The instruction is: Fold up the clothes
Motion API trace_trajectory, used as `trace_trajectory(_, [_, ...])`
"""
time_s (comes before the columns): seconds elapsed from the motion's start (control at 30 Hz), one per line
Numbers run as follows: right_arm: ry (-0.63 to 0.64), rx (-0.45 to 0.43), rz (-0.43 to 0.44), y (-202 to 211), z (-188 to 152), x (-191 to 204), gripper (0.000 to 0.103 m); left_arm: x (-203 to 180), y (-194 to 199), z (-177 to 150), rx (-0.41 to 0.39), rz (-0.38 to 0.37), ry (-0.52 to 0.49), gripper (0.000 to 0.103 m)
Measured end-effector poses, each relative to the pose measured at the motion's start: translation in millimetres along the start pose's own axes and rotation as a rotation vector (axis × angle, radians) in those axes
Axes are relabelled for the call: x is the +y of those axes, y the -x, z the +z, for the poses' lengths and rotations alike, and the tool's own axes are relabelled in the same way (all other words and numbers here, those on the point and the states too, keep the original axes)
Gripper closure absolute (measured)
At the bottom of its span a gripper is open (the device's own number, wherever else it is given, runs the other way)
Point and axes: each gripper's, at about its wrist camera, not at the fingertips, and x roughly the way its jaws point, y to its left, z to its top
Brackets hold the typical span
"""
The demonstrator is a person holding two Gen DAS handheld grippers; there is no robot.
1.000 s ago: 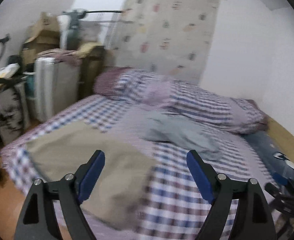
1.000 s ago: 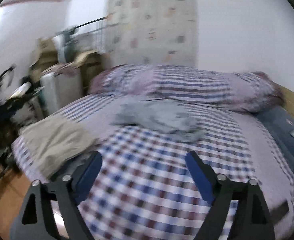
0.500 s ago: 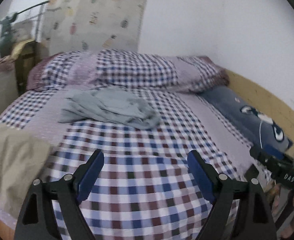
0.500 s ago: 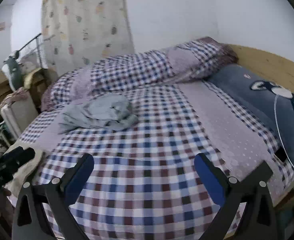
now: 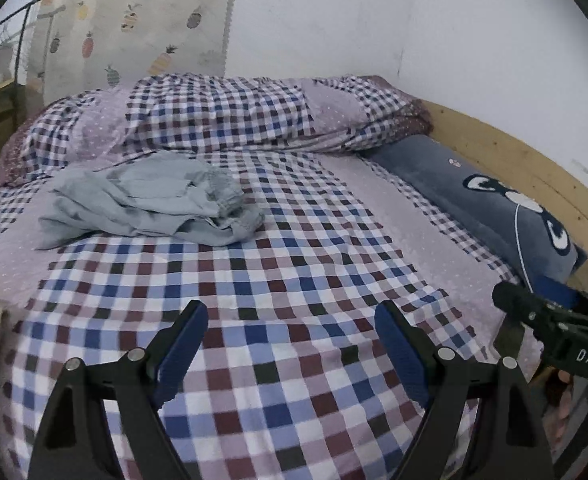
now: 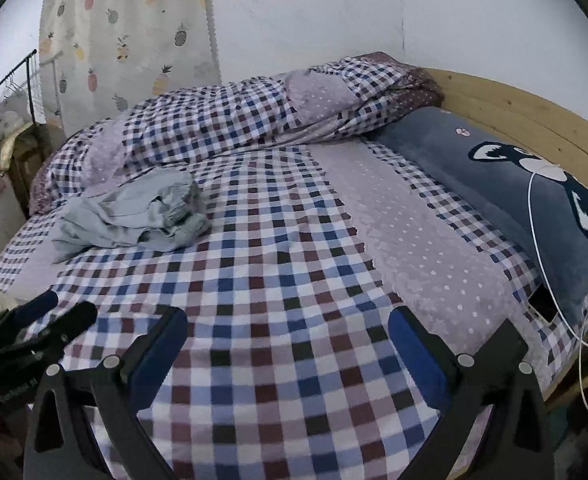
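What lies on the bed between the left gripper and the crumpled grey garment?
Nothing but bare checked bedcover. In the left wrist view, the left gripper, jaws open, faces the grey garment across it; the right wrist view agrees.

– Where did the crumpled garment (image 5: 149, 200) lie?

– On the bedsheet (image 5: 294, 280), at ten o'clock from the left gripper (image 5: 289, 344), well apart from it. The rolled quilt (image 5: 221, 116) lay behind it at twelve, along the wall.

– And to the right?

– The long pillow (image 6: 506, 184) ran at two o'clock against the headboard (image 6: 534, 116), a cable (image 6: 542, 232) across it. The right gripper (image 6: 287, 344) hung over the sheet's near edge, with the curtain (image 6: 125, 40) at eleven.
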Motion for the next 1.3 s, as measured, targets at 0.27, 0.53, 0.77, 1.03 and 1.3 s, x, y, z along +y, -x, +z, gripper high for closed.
trace_trajectory(0.27, [0.024, 0.031, -0.005, -76, 14, 23, 0.001, 24, -73, -4, 0.062, 0.057, 0.024, 0.015])
trace_trajectory(0.53, [0.084, 0.121, 0.078, -170, -1, 59, 0.001, 65, -130, -26, 0.115, 0.169, 0.073, 0.015])
trace_trajectory(0.77, [0.108, 0.226, 0.098, -220, -34, 55, 0.001, 74, -150, -39, 0.164, 0.24, 0.1, 0.011])
trace_trajectory(1.03, [0.15, 0.278, 0.092, -238, -45, 54, 0.0, 67, -165, -41, 0.206, 0.26, 0.055, 0.0])
trace_trajectory(1.3, [0.17, 0.256, 0.109, -236, -47, 53, 0.0, 65, -168, -43, 0.203, 0.277, 0.062, 0.0])
